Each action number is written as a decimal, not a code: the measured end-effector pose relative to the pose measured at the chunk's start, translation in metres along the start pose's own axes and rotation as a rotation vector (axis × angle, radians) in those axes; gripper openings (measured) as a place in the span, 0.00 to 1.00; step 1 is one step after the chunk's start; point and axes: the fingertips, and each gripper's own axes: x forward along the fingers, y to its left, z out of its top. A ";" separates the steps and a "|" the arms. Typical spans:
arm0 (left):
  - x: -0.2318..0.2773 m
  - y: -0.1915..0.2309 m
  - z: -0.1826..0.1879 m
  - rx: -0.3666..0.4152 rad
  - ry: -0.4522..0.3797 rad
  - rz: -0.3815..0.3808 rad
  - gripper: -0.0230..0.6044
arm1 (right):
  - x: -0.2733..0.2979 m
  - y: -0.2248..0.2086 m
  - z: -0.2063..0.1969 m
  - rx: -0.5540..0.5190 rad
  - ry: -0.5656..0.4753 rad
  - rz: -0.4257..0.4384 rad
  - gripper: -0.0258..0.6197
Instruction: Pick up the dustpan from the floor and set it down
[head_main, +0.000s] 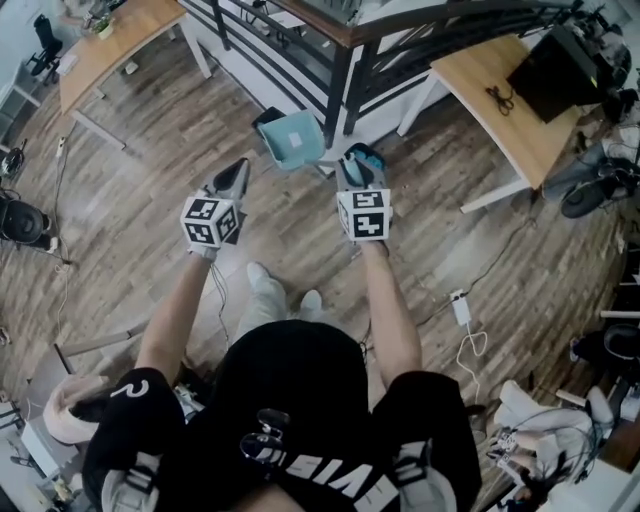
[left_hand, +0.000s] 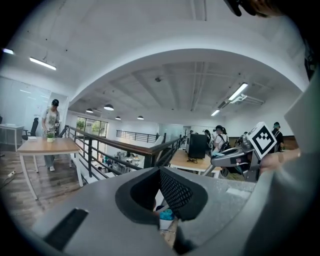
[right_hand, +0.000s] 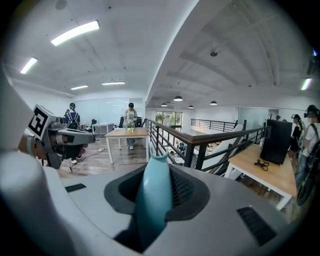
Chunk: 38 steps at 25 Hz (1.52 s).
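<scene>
The teal dustpan (head_main: 293, 140) hangs in front of me above the wooden floor, its pan tilted near the black railing. My right gripper (head_main: 360, 168) is shut on its handle. In the right gripper view the teal handle (right_hand: 152, 200) stands upright between the jaws of the right gripper (right_hand: 155, 180). My left gripper (head_main: 233, 180) is held up beside it, apart from the dustpan, with its jaws together and nothing in them. The left gripper view shows the left gripper (left_hand: 159, 195) with its black pads meeting.
A black railing (head_main: 350, 60) runs across just beyond the dustpan. A wooden table (head_main: 500, 95) with a dark monitor (head_main: 560, 70) stands at the right, another table (head_main: 110, 45) at the far left. Cables and a power strip (head_main: 461, 307) lie on the floor at the right.
</scene>
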 end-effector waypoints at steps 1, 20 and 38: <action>0.003 -0.005 0.000 0.003 0.003 -0.009 0.03 | -0.005 -0.005 -0.002 0.007 0.000 -0.008 0.18; 0.049 -0.107 -0.047 0.015 0.101 -0.226 0.03 | -0.082 -0.079 -0.096 0.081 0.119 -0.192 0.18; 0.068 -0.093 -0.177 -0.071 0.257 -0.193 0.03 | -0.012 -0.075 -0.270 0.190 0.338 -0.170 0.18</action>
